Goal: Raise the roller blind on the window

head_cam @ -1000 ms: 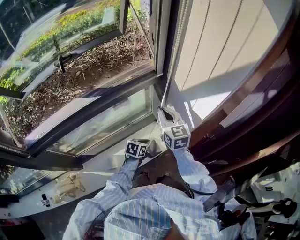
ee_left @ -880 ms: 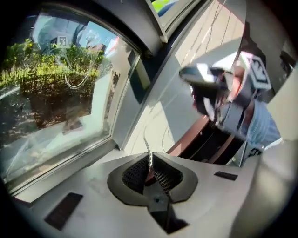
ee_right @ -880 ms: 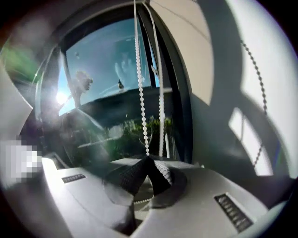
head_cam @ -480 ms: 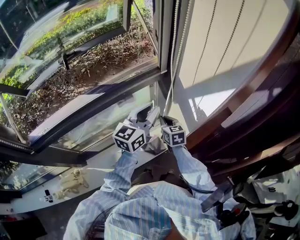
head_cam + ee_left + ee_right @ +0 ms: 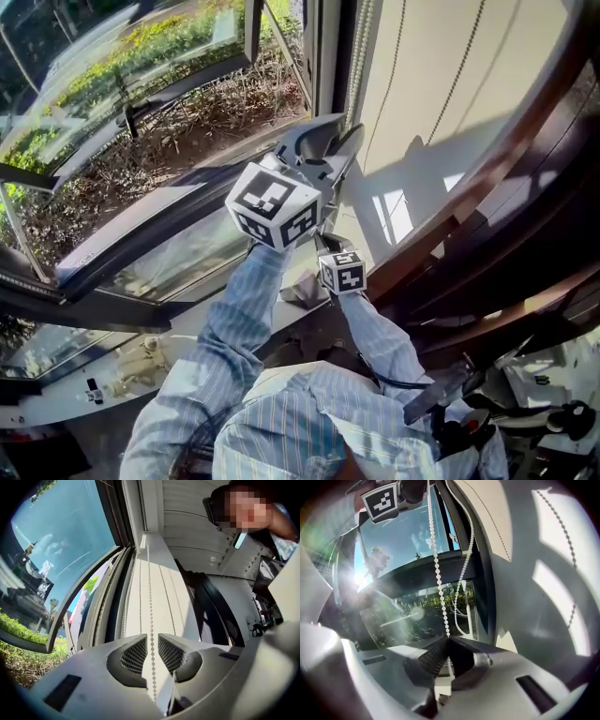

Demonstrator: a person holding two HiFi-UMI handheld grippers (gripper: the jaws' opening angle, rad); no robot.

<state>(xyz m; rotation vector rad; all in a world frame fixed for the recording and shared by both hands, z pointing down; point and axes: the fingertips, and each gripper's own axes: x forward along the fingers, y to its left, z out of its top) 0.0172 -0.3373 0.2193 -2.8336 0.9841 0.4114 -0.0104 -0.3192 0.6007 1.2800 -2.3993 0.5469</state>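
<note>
Two grippers tend the bead chain (image 5: 150,597): right gripper (image 5: 447,640) clamps it low; left gripper (image 5: 150,637), jaws just opening, straddles it higher, ungripped. More pulls likely needed.

We hold the left gripper (image 5: 323,141) above the right gripper (image 5: 447,639) on one strand of the white bead chain (image 5: 151,597). The strand runs between the left jaws, which have just been opening and stand clear of it, while the right jaws grip it lower down. The pale fabric roller blind (image 5: 441,84) hangs right of the chain, the dark metal window frame (image 5: 323,56) stands to its left, and the planted bed (image 5: 178,112) lies outside, beyond the glass.
</note>
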